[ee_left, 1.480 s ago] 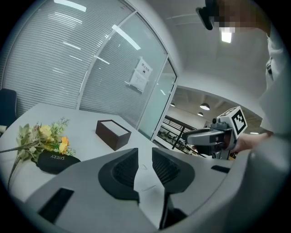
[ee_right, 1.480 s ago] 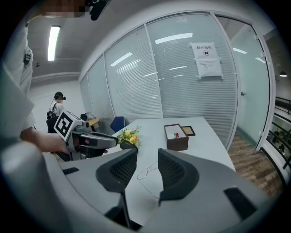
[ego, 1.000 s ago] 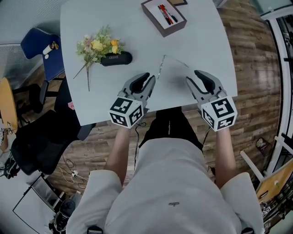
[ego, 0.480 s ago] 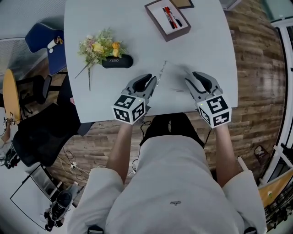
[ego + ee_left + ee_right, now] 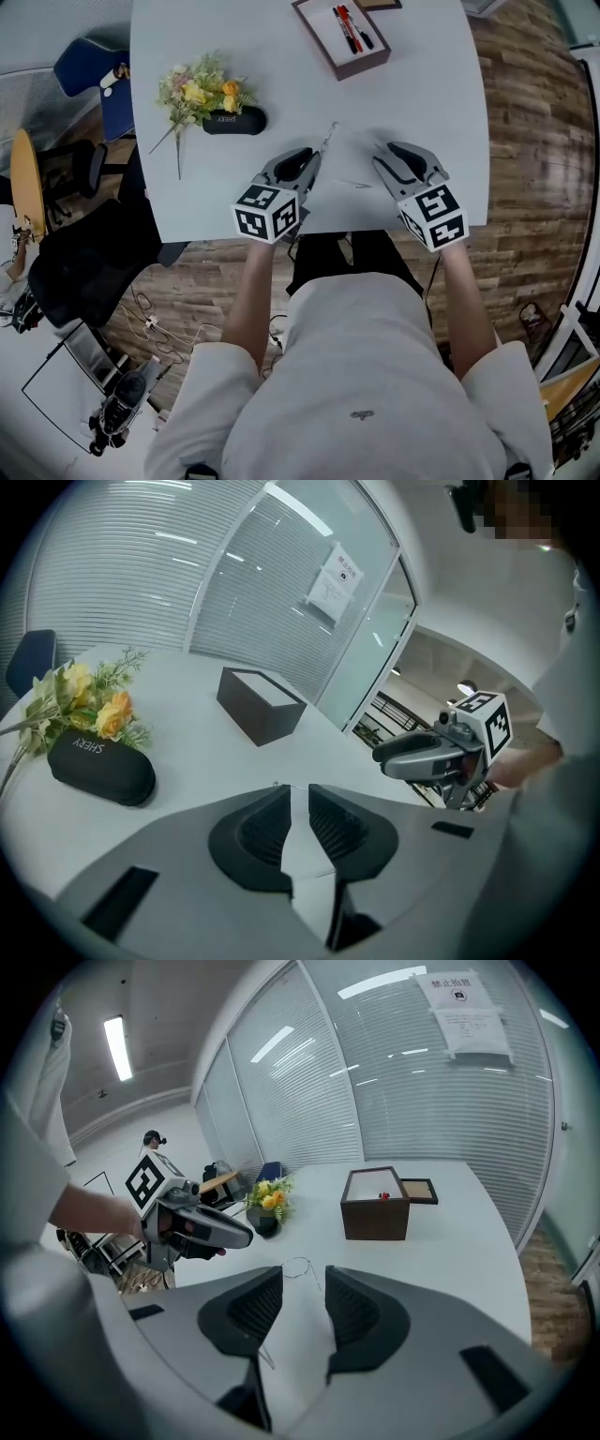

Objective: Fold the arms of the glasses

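Your glasses (image 5: 330,139) lie arms unfolded on the tabletop (image 5: 422,84), mid-frame, between both tongs. The left tongs (image 5: 315,157) have just been closing: narrow gap, nothing pinched, wire right at the tips. The right tongs (image 5: 379,156) are released, straddling one arm. Both slant down, and your forearms (image 5: 249,300) reach in from below.
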`<state>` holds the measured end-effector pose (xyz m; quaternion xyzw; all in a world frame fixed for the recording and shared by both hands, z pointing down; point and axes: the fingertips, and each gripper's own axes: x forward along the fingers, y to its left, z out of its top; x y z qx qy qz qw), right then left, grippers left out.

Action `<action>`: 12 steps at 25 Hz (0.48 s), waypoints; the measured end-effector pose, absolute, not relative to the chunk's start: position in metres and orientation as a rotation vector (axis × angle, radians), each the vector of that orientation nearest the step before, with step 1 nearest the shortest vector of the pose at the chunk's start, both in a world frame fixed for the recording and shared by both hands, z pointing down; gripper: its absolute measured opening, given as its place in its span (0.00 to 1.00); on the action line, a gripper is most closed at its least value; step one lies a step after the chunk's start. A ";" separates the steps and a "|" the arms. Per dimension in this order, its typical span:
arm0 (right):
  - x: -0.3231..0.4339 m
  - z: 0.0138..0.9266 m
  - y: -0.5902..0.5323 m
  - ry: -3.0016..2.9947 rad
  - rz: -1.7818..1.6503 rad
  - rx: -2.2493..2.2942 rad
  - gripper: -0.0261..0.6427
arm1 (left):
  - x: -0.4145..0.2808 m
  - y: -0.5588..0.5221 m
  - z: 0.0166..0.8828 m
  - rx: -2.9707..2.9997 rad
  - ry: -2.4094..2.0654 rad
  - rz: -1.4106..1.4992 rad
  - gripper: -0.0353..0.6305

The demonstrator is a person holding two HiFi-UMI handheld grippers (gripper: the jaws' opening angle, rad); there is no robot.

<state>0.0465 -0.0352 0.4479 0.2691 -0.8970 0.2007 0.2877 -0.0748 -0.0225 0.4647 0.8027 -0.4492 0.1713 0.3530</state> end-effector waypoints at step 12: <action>0.042 0.474 -0.038 -2.351 0.551 0.689 0.26 | -0.070 -0.036 0.488 2.095 -1.138 0.541 0.15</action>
